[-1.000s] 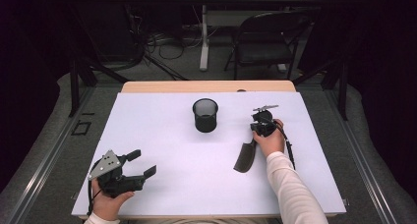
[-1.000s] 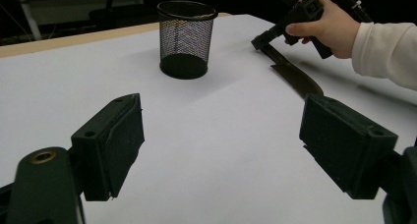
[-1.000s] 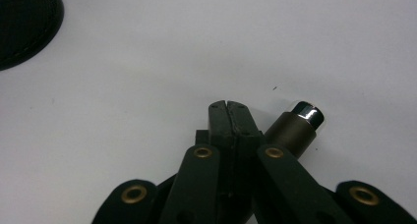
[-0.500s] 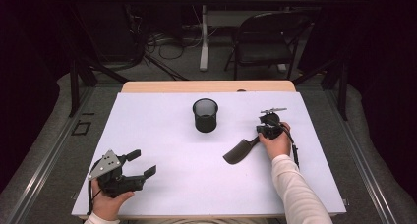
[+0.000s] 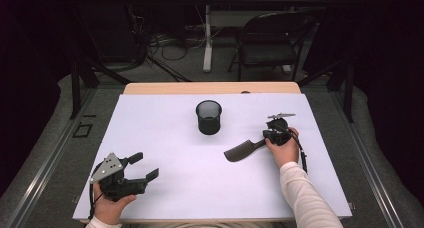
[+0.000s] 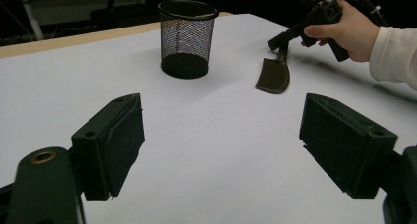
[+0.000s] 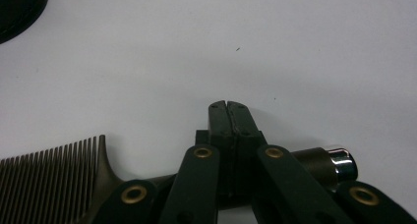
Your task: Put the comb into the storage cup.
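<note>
A dark comb (image 5: pixel 239 151) hangs from my right gripper (image 5: pixel 261 141), which is shut on its handle at the table's right side; the toothed end points left and rests low over the white sheet. Along the right gripper's own jaws, my right gripper (image 7: pixel 229 106) is closed, the comb teeth (image 7: pixel 49 171) stick out to the left and the chrome handle end (image 7: pixel 340 162) to the right. My left gripper (image 5: pixel 144 166) rests at the front left, open with nothing between its fingers. From the left gripper (image 6: pixel 221 140), the comb (image 6: pixel 273 74) lies ahead to the right.
A black mesh cup (image 5: pixel 208 116) stands upright in the middle of the white sheet (image 5: pixel 165 138), left of the comb; its base (image 7: pixel 17 5) appears at the right gripper view's top left. A chair (image 5: pixel 270 43) and cables sit beyond the table's far edge.
The right hand has shifted slightly right and turned, swinging the comb's toothed end from pointing toward the front edge to pointing left. The left gripper has stayed put.
</note>
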